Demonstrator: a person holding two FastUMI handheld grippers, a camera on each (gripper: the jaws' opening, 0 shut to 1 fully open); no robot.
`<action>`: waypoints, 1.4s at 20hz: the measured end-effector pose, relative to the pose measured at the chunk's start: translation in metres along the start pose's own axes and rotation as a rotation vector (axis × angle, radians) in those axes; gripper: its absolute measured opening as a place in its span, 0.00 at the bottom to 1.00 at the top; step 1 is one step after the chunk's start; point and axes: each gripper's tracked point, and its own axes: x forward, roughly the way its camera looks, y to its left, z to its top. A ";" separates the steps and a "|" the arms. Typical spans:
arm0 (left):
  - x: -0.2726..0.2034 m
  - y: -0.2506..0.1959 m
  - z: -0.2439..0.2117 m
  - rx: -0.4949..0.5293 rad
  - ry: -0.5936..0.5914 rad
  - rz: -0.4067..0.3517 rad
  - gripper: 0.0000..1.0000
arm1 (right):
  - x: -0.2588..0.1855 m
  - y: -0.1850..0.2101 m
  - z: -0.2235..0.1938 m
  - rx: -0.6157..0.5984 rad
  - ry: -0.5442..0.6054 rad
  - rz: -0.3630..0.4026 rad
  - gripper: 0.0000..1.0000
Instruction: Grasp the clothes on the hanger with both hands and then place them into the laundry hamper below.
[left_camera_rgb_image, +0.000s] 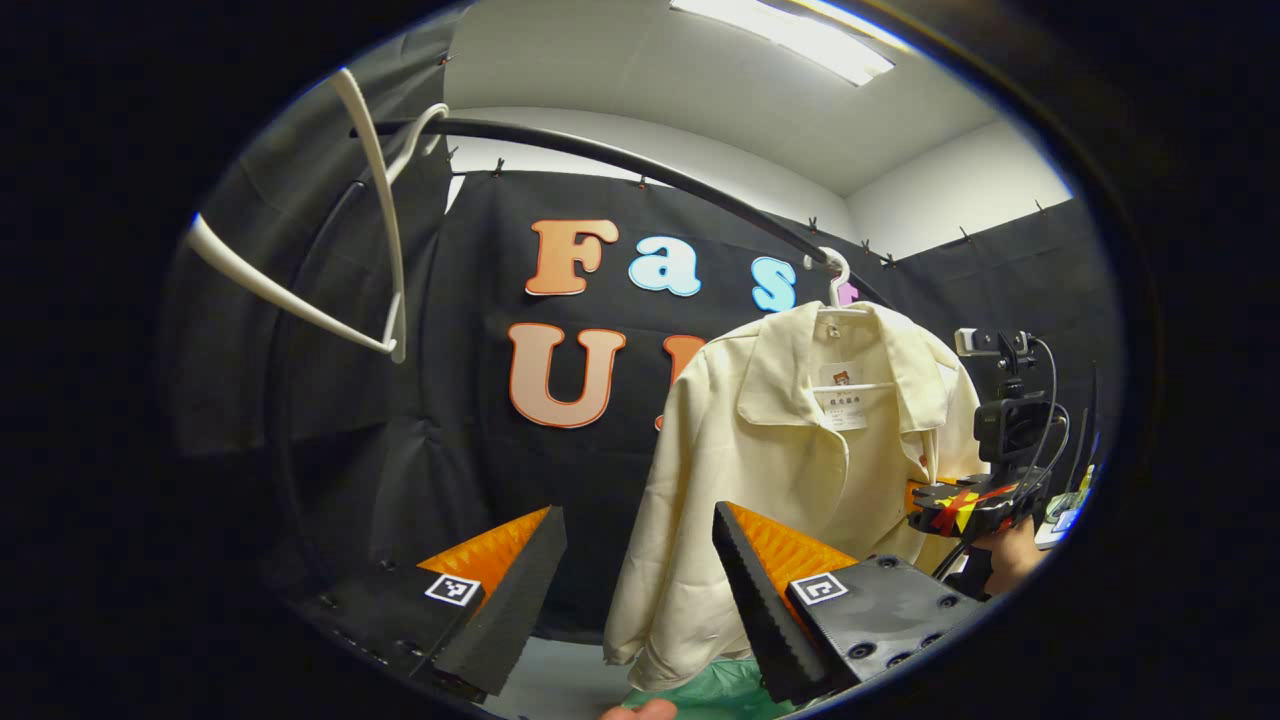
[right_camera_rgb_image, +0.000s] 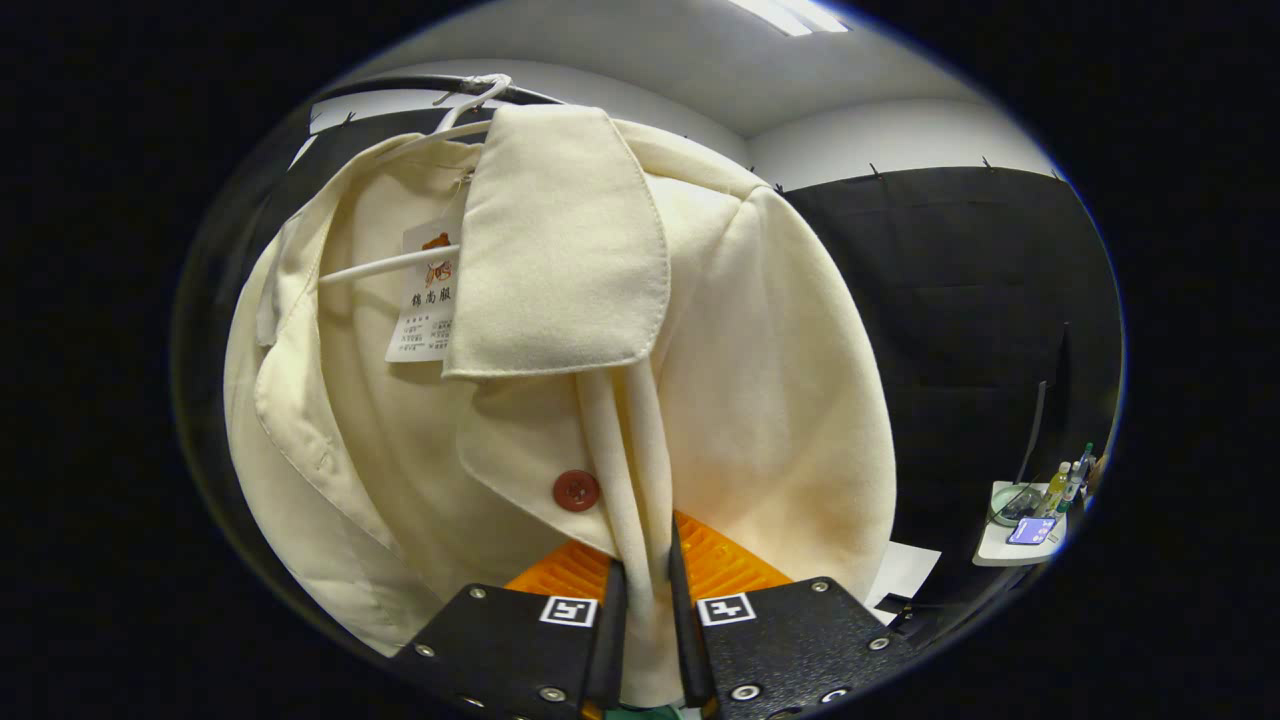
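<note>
In the right gripper view we see our right gripper (right_camera_rgb_image: 647, 600) with its two fingers drawn close together, both pressing on a fold of the front edge of the cream jacket (right_camera_rgb_image: 420, 420). One dark red button (right_camera_rgb_image: 577, 490) sits on the cloth just beside and above the pinch. The jacket hangs on one white hanger (right_camera_rgb_image: 395, 262), whose hook goes over the black rail (right_camera_rgb_image: 400, 88) above; one paper tag (right_camera_rgb_image: 425, 305) hangs inside the collar.

In the left gripper view our left gripper (left_camera_rgb_image: 640, 560) has its two fingers wide apart with nothing between them, and the jacket (left_camera_rgb_image: 760, 450) hangs beyond, on its right side. The right gripper (left_camera_rgb_image: 965, 505) shows there at the jacket's far edge, with a hand (left_camera_rgb_image: 1010, 555) beneath it. We count two hangers on the rail (left_camera_rgb_image: 620, 165): the one carrying the jacket (left_camera_rgb_image: 835, 285) and one bare white hanger (left_camera_rgb_image: 370, 215), tilted, well apart to the left. A bit of green (left_camera_rgb_image: 715, 690) shows under the jacket's hem.
</note>
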 end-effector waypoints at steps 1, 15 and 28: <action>0.005 -0.010 0.002 -0.003 -0.004 -0.024 0.97 | -0.006 0.000 0.005 -0.004 -0.007 0.024 0.16; 0.086 -0.166 -0.039 -0.080 0.035 -0.275 0.96 | -0.075 -0.026 0.055 0.027 -0.131 0.247 0.01; 0.185 -0.155 -0.075 0.137 -0.052 0.023 0.97 | -0.068 -0.048 0.051 0.085 -0.116 0.292 0.01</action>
